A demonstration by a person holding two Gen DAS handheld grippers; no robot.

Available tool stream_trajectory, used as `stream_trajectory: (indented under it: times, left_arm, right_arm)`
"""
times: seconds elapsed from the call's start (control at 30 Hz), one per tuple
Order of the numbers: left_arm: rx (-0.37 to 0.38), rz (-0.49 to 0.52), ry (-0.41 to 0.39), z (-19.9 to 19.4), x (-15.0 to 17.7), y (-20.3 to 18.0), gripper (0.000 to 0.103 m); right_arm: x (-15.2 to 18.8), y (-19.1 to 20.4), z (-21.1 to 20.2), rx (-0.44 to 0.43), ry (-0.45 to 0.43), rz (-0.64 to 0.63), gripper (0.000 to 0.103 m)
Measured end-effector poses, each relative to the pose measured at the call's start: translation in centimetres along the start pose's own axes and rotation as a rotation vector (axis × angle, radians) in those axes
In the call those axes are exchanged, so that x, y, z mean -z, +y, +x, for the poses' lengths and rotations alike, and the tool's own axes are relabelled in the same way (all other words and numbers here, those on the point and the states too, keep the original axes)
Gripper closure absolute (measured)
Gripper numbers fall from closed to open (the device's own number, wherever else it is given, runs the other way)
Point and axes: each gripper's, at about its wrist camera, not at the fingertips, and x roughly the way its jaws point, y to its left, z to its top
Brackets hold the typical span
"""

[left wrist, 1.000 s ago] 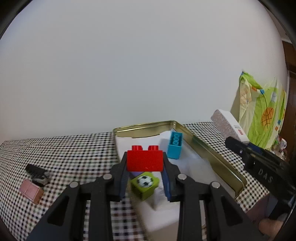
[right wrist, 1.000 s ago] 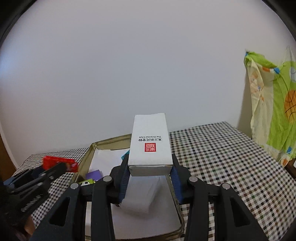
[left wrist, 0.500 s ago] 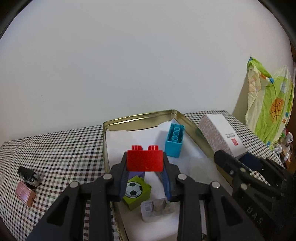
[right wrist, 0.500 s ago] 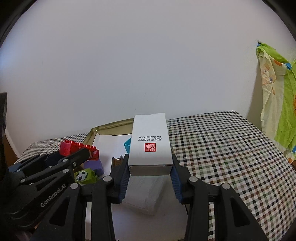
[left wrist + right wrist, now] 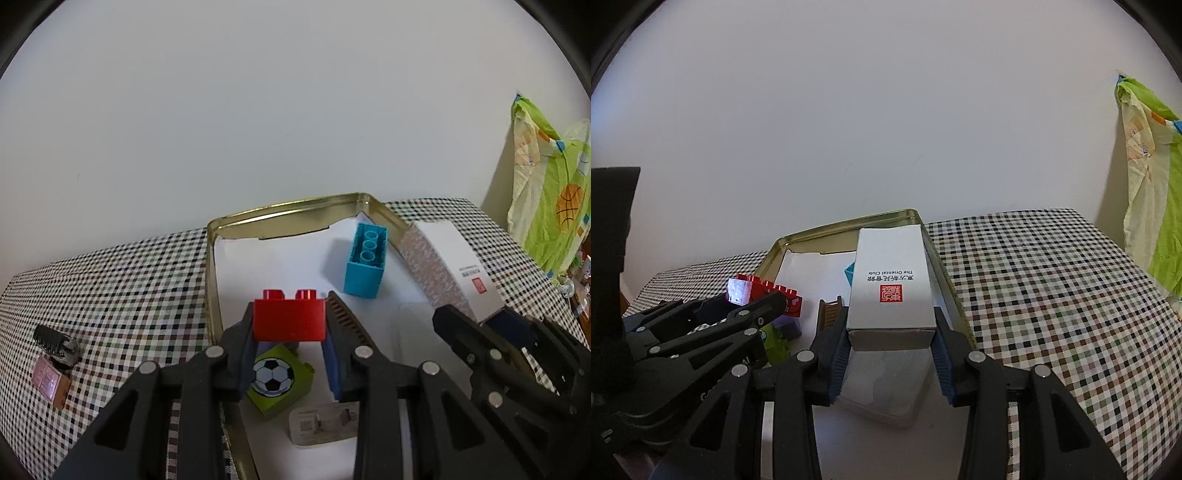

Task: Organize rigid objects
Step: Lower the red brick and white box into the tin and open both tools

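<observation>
My left gripper (image 5: pixel 290 325) is shut on a red brick (image 5: pixel 290 319), held above the left half of a gold tin tray (image 5: pixel 288 206) lined with white paper. Below the brick lie a green block with a football picture (image 5: pixel 279 380) and a purple block, mostly hidden. A blue brick (image 5: pixel 365 264) stands further back in the tray. My right gripper (image 5: pixel 890 332) is shut on a white carton with a red stamp (image 5: pixel 892 284), hovering over the tray's right side (image 5: pixel 945 273). The carton (image 5: pixel 454 266) also shows from the left wrist view.
In the tray lie a small white packet (image 5: pixel 325 424), a brown comb-like piece (image 5: pixel 829 314) and a clear plastic box (image 5: pixel 886 384). On the checked tablecloth (image 5: pixel 110 280) at left sit a black clip (image 5: pixel 55 341) and a pink-brown piece (image 5: pixel 50 382). A green patterned bag (image 5: pixel 550 206) hangs at right.
Both grippers have come forward and tipped down over the tray, each with its object still held. The tray and its blocks now sit larger and nearer in both views.
</observation>
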Motion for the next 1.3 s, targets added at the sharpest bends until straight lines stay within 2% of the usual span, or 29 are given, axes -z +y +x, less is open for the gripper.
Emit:
stream_trajectory:
  times: [0.17,0.2,0.23,0.27,0.33,0.37,0.4,0.47,0.6,0.87,1.07,1.13,1.17,1.27,1.3]
  left_arm:
    - [-0.015,-0.021,0.009,0.2,-0.1,0.4,0.071]
    - [-0.017,-0.034,0.011,0.1,-0.2,0.6,0.058]
    - [-0.020,-0.045,0.018,0.2,-0.2,0.7,0.038]
    - [-0.042,-0.063,0.021,0.2,-0.4,0.9,0.030]
    - [-0.077,-0.104,-0.001,-0.3,-0.4,1.6,0.003]
    - [-0.097,-0.119,-0.021,-0.7,-0.5,1.9,0.000]
    - [-0.100,-0.126,-0.042,-1.2,-0.5,2.1,0.001]
    - [-0.091,-0.122,-0.068,-1.9,-0.6,2.3,0.001]
    - [-0.108,-0.097,-0.114,-2.8,0.1,2.4,0.000]
    - [-0.120,-0.089,-0.171,-3.8,0.9,3.3,0.000]
    - [-0.161,-0.098,-0.198,-4.2,1.7,4.7,0.000]
    - [-0.166,-0.109,-0.198,-4.4,2.1,5.4,0.000]
    - [-0.173,-0.114,-0.199,-4.4,2.2,5.8,0.000]
    - [-0.192,-0.124,-0.208,-4.6,2.5,6.6,0.000]
    - [-0.192,-0.128,-0.208,-4.6,2.6,6.8,0.000]
  right_arm:
    - [0.1,-0.1,-0.2,-0.031,0.000,0.011,0.059]
    - [0.0,-0.8,0.5,-0.037,-0.004,0.012,0.059]
    - [0.0,-0.7,0.3,-0.036,-0.009,0.011,0.059]
    - [0.0,-0.4,-0.1,-0.031,-0.021,0.009,0.058]
    - [-0.1,-0.2,-0.8,-0.031,-0.040,0.019,0.058]
    - [-0.2,-0.4,-1.1,-0.035,-0.052,0.033,0.052]
    - [-0.2,-0.6,-1.4,-0.034,-0.067,0.044,0.039]
    - [-0.3,-1.2,-2.2,-0.018,-0.118,0.066,0.025]
    - [-0.4,-1.7,-3.8,-0.005,-0.194,0.104,0.024]
    - [-0.5,-3.1,-4.2,0.050,-0.223,0.175,0.023]
    - [-0.3,-2.1,-5.8,0.120,-0.298,0.131,0.023]
    - [-0.3,-1.5,-6.8,0.153,-0.353,0.104,0.023]
    - [-0.1,-1.0,-7.8,0.189,-0.415,0.085,0.023]
    - [0.5,0.0,-9.9,0.272,-0.552,0.061,0.001]
    - [0.8,0.2,-10.4,0.299,-0.591,0.056,0.001]
